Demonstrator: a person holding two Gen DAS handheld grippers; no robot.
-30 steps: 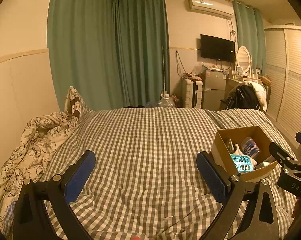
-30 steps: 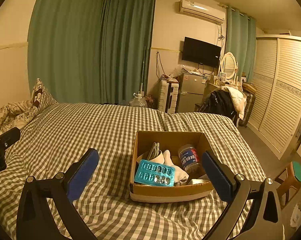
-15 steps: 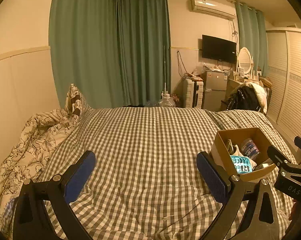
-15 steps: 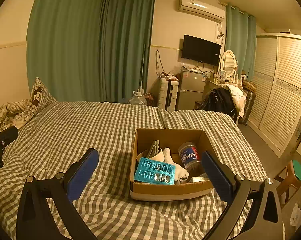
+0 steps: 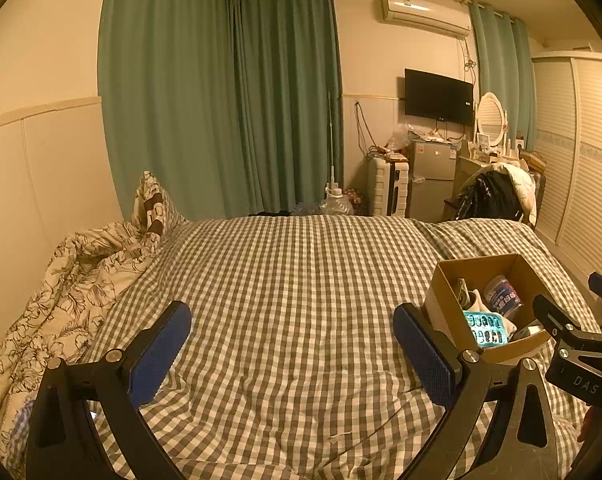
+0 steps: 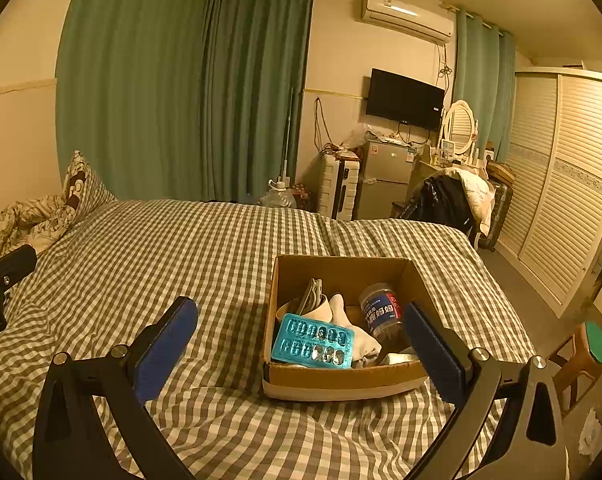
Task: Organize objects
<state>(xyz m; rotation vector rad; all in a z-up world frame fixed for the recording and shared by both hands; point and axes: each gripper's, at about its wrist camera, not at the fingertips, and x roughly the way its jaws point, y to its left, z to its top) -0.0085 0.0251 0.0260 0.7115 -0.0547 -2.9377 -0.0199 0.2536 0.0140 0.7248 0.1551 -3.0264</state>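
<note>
So going left to right from where we're holding things: off past the left tongs (image 5: 291,350) there's a crumpled floral duvet (image 5: 73,280) bunched against the wall side, and between their wide-apart pads it's just bare checked bedspread (image 5: 293,280), nothing to pick up. Those tongs are spread wide and carrying nothing, hovering over the bed.

Then the right tongs (image 6: 301,344), same deal, spread wide with nothing in them. The cardboard box (image 6: 341,378) sits on the bed just ahead of them, mostly between the pads and closer to the right-hand one. In the left wrist view the same box (image 5: 445,284) is off beyond the right pad, well apart from the left tongs.

Inside the box, left to right: a teal blister pack (image 6: 312,341) leaning at the near wall, some greyish folded thing (image 6: 311,295) behind it that we can't identify, white socks (image 6: 355,330) in the middle, then a jar with a blue label (image 6: 381,312) towards the right pad, plus something shiny at the near right corner, too hidden to call.

Our read on progress: looks basically done, or very nearly. Everything loose seems to be in the box already and we can't see any stray items on the bedspread. If anything's left it's outside both views, or maybe just tidying how stuff sits in the box
</note>
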